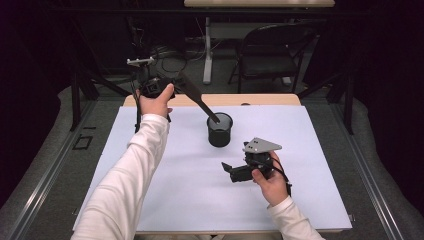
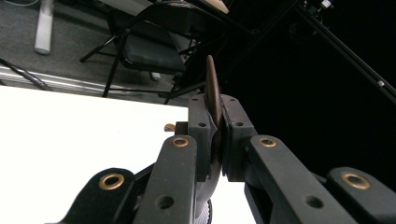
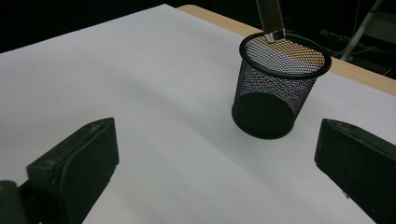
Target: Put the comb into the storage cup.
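Note:
A black mesh cup (image 1: 220,130) stands upright on the white sheet, right of the table's middle. My left gripper (image 1: 186,89) is raised over the far left of the table and is shut on a long dark flat tool (image 1: 202,105). The tool slopes down to the right, and its tip sits at the cup's rim. In the left gripper view the jaws (image 2: 215,105) clamp the thin tool (image 2: 212,79) edge-on. My right gripper (image 1: 229,171) is held low in front of the cup, open and empty. In the right gripper view its gripper (image 3: 217,140) faces the cup (image 3: 275,84), with the tool's tip (image 3: 271,18) at the rim.
A white sheet (image 1: 170,190) covers most of the wooden table (image 1: 270,99). A black folding chair (image 1: 272,52) and a white table leg (image 1: 207,50) stand on the floor beyond the far edge. Dark stands flank the table on both sides.

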`<state>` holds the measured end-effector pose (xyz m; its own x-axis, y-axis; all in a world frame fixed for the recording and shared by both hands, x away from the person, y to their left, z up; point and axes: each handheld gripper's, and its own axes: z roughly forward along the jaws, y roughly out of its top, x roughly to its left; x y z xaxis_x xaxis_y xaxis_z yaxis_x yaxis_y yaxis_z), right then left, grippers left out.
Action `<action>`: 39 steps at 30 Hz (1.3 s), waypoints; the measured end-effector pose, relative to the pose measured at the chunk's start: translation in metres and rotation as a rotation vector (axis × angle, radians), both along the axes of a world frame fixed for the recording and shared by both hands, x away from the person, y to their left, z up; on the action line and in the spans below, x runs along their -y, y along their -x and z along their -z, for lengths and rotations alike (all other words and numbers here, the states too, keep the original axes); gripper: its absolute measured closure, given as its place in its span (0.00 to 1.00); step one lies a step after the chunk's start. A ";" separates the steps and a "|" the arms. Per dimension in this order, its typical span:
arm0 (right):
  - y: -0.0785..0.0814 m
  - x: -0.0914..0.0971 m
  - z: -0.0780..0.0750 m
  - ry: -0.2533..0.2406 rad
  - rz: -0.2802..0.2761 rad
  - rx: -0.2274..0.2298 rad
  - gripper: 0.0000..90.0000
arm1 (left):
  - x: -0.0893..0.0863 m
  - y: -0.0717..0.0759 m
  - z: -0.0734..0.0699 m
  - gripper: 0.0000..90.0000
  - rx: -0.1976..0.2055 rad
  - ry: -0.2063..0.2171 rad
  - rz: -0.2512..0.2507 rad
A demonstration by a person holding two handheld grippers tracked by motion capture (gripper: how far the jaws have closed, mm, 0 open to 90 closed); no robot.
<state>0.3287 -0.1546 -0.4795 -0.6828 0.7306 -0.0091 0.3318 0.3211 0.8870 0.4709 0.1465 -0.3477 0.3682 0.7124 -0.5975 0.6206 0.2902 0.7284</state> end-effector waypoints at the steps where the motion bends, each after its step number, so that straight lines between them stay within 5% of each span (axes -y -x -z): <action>1: 0.000 0.000 0.000 0.001 0.000 0.000 0.00 | 0.001 -0.001 0.001 0.94 -0.003 -0.001 -0.004; 39: 0.000 0.001 0.001 0.000 0.002 -0.001 0.00 | 0.024 -0.015 0.021 0.94 -0.051 -0.037 -0.035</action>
<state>0.3291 -0.1556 -0.4803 -0.6812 0.7320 -0.0088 0.3330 0.3205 0.8868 0.4859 0.1223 -0.3691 0.3127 0.7464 -0.5875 0.6471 0.2854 0.7069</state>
